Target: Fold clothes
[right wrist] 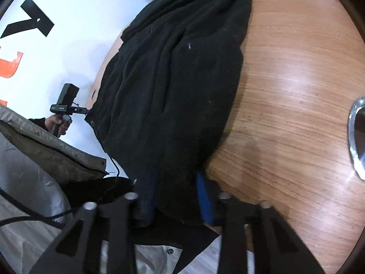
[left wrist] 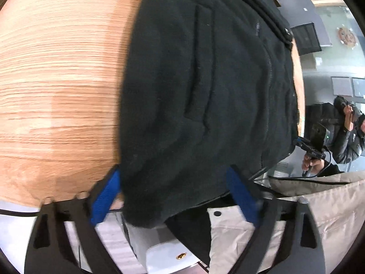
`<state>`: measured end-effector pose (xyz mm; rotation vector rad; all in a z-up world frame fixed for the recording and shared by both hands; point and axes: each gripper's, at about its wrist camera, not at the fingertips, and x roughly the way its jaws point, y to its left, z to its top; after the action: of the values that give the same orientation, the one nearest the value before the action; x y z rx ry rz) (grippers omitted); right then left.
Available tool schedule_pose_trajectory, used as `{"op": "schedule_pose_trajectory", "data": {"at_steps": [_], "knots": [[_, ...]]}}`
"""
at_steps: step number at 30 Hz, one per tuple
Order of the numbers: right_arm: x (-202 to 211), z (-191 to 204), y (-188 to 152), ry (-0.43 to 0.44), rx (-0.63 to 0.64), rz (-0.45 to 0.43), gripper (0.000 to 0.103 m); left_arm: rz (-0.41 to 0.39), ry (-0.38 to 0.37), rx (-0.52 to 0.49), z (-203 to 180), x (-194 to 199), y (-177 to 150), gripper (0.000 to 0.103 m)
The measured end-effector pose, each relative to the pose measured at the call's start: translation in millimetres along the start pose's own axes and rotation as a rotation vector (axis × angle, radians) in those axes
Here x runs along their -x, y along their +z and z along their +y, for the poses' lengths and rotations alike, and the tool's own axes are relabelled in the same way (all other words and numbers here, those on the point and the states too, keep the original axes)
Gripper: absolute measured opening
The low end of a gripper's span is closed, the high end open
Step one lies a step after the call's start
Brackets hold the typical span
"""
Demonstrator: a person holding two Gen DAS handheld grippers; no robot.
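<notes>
A black fleece zip jacket (left wrist: pixel 200 86) lies across the wooden table (left wrist: pixel 57 86), its near hem hanging over the table edge. My left gripper (left wrist: pixel 175 189) has its blue-padded fingers (left wrist: pixel 107 194) wide apart on either side of the hem, open around the fabric. In the right wrist view the same jacket (right wrist: pixel 173 86) lies on the table (right wrist: pixel 296 91). My right gripper (right wrist: pixel 175 196) also straddles the hem, with the blue pads (right wrist: pixel 205 198) apart and cloth bulging between them. The left gripper (right wrist: pixel 66 108) shows there in the person's hand.
The person's beige coat (left wrist: pixel 319 217) is close below both grippers. A shiny metal object (right wrist: pixel 358 137) sits at the right table edge. A white board with orange and black lettering (right wrist: pixel 45 34) lies beyond the table. Another person (left wrist: pixel 346 127) stands in the background.
</notes>
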<state>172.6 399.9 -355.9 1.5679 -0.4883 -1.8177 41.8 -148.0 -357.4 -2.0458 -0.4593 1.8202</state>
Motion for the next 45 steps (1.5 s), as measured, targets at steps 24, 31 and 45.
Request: {"op": "schedule_pose_trajectory", "data": {"at_steps": [24, 31, 45], "knots": [[142.2, 95.7, 103.7, 0.090, 0.272, -0.280, 0.010, -0.408, -0.496, 0.405, -37.3, 94.2, 22.3, 0.009], [172.1, 101.9, 156.4, 0.066, 0.308, -0.449, 0.009, -0.610, -0.627, 0.443, -22.8, 134.0, 32.8, 0.009], [164.9, 41.2, 272.9, -0.063, 0.136, -0.603, 0.009, -0.722, -0.691, 0.434, 5.6, 179.3, 216.1, 0.010]]}}
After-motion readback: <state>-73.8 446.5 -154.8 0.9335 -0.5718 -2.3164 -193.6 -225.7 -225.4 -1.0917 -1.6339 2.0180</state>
